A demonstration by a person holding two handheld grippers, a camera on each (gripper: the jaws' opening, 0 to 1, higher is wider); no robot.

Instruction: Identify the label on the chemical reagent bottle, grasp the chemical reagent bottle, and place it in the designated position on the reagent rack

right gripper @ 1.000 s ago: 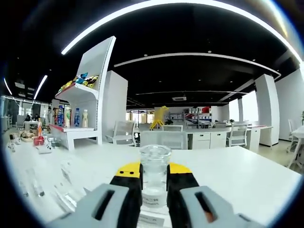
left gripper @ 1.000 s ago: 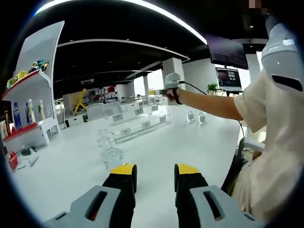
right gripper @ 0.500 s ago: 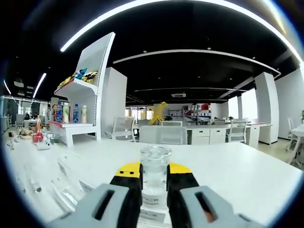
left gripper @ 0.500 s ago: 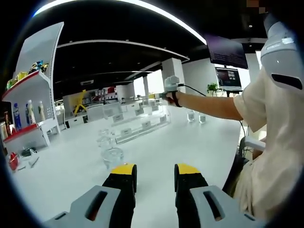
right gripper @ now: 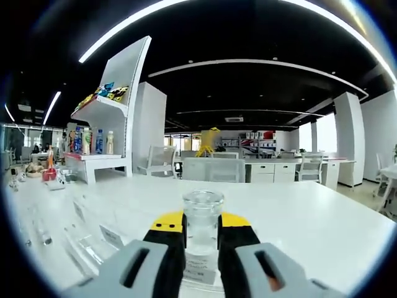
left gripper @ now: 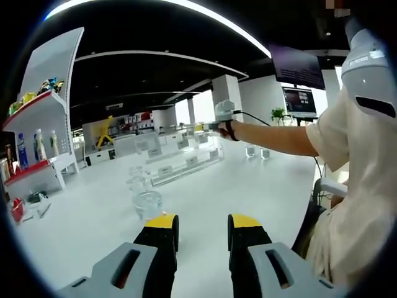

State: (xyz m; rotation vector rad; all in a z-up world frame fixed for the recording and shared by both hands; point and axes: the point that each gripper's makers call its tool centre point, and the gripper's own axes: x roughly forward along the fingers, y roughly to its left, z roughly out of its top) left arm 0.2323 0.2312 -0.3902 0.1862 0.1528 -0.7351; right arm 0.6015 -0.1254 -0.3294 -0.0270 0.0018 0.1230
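Since a second ago, rack labels slid nearer the right gripper (right gripper: 202, 239), clamped on the reagent bottle (right gripper: 202, 226); carrying step, next lowering onto the reagent rack (right gripper: 80, 239) lower-left. Left gripper (left gripper: 202, 239) idles agape.

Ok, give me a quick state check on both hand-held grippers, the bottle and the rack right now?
Left hand-held gripper: open, nothing between its jaws, low over the white table.
Right hand-held gripper: shut on the reagent bottle.
Reagent bottle: clear glass, upright, label facing the camera, text too small to read.
Reagent rack: clear, tiered, on the table, labels on its fronts.
Three glass bottles: upright on the table.
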